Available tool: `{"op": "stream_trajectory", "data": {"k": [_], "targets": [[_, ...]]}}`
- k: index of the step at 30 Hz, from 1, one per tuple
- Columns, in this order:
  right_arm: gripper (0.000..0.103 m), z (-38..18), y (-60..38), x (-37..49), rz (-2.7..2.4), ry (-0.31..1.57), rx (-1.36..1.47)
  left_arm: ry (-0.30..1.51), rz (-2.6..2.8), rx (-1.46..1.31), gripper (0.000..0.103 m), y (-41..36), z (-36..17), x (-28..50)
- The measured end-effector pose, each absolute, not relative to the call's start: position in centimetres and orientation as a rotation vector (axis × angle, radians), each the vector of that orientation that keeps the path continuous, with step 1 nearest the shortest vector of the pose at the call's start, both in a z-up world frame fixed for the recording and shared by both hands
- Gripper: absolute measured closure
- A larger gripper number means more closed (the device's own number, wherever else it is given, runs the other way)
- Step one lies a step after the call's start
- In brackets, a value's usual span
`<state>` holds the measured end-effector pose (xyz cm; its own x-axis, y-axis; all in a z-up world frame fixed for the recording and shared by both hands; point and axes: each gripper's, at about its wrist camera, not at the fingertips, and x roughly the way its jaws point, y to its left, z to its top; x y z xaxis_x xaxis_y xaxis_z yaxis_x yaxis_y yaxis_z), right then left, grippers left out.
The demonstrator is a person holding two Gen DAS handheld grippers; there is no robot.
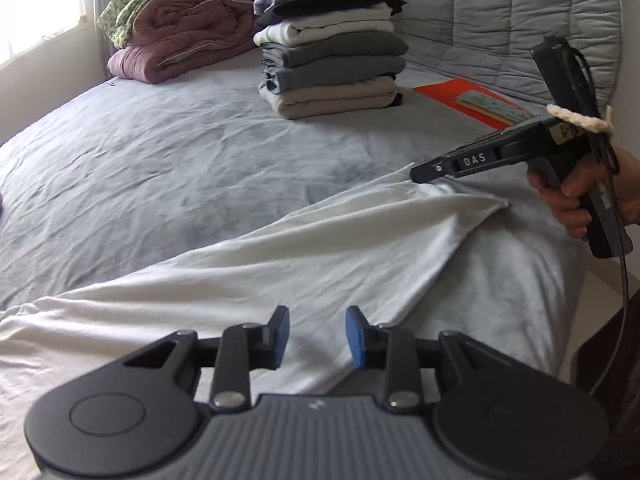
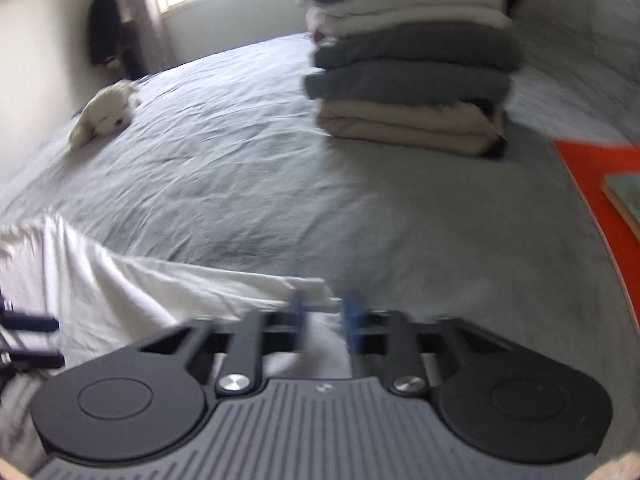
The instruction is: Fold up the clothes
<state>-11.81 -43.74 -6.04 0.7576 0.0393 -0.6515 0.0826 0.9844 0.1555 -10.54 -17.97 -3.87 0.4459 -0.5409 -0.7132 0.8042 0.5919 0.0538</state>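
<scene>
Left wrist view, upper left: pink quilt (image 1: 180, 36) by the window, then a stack (image 1: 332, 44) of folded clothes top centre, all on the grey bed (image 1: 120, 168). White garment (image 1: 248, 280) lies across the lower half of the frame, running from lower left up to a corner at centre right. Left gripper (image 1: 318, 338) at bottom centre sits over the cloth, jaws part open, cloth under the gap but pads not pinching it. Centre right: right gripper (image 1: 418, 174) in a hand (image 1: 576, 196), tip on the garment's far corner. Orange sheet (image 1: 460, 98) behind it. Right wrist view, blurred: garment's bunched edge comes in from lower left and ends between the blue pads (image 2: 354, 322) at bottom centre; jaws narrow, looks clamped on that edge. Stack at upper right, small white item (image 2: 106, 116) at left edge of bed. Judgement: thin, light, limp cotton, no stiffness, so it will sag and crease between grips; not slippery, not fragile. Best held at corners or hem, both ends kept taut, dragged flat over the sheet.
</scene>
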Motion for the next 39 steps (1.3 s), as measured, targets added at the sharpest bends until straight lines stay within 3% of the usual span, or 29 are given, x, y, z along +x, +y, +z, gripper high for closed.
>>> {"op": "stream_trajectory", "data": {"k": [7, 13, 18, 20, 31, 38, 39], "targets": [[0.099, -3.8, -44.6, -12.0, -0.163, 0.59, 0.191, 0.744, -0.897, 0.442, 0.06, -18.0, -4.7, -10.2], [0.097, -5.7, -44.9, -10.1, -0.205, 0.695, 0.193, 0.762, -0.882, 0.431, 0.057, -18.1, -4.4, -10.4], [0.085, -4.6, -45.5, -11.3, -0.215, 0.703, 0.245, 0.755, -0.884, 0.326, 0.057, -17.9, -3.3, -10.1], [0.066, -4.4, -45.9, -12.0, -0.236, 0.709, 0.274, 0.761, -0.891, 0.28, 0.057, -18.3, -3.3, -10.0], [0.065, -3.8, -49.0, -14.9, -0.272, 0.743, 0.493, 0.636, -0.957, 0.387, 0.047, -24.4, -5.0, -12.9], [0.065, -3.8, -50.6, -15.6, -0.282, 0.738, 0.555, 0.526, -0.956, 0.584, 0.047, -30.9, -5.6, -14.6], [0.065, -3.8, -50.8, -15.7, -0.281, 0.735, 0.566, 0.533, -0.949, 0.58, 0.054, -31.6, -5.5, -14.4]]}}
